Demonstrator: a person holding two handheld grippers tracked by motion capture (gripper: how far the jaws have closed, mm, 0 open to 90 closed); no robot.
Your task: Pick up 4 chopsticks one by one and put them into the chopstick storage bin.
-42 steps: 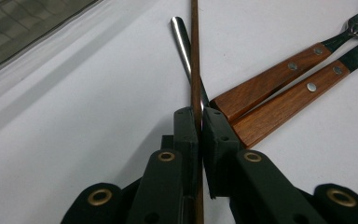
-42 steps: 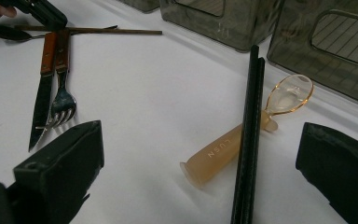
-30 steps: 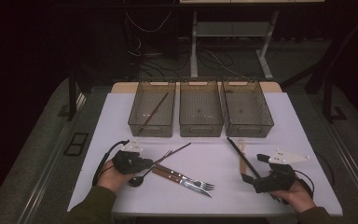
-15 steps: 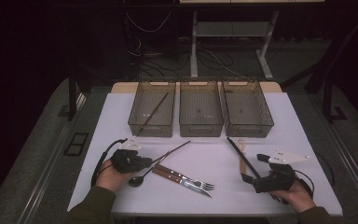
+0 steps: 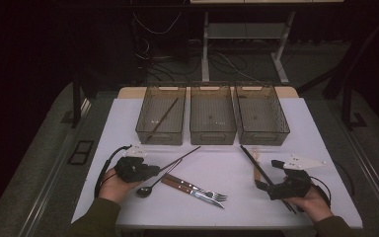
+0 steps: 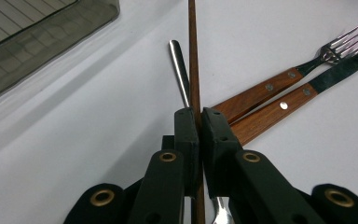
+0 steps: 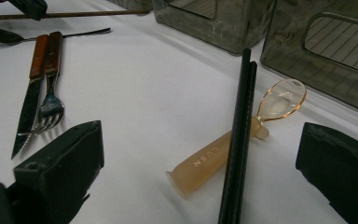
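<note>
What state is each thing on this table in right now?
Left gripper: jaws shut on the brown wooden chopstick.
Right gripper: jaws open.
Pair of black chopsticks: lying across the translucent orange spoon.
Left clear plastic bin: holds one brown stick.
Middle clear plastic bin: empty.

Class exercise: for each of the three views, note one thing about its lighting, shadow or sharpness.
High view: the white table is lit, the room behind dark. Left gripper view: the brown chopstick is crisp, the near jaws of the left hand-held gripper slightly soft. Right gripper view: even light, soft shadow beside the black chopsticks.
</note>
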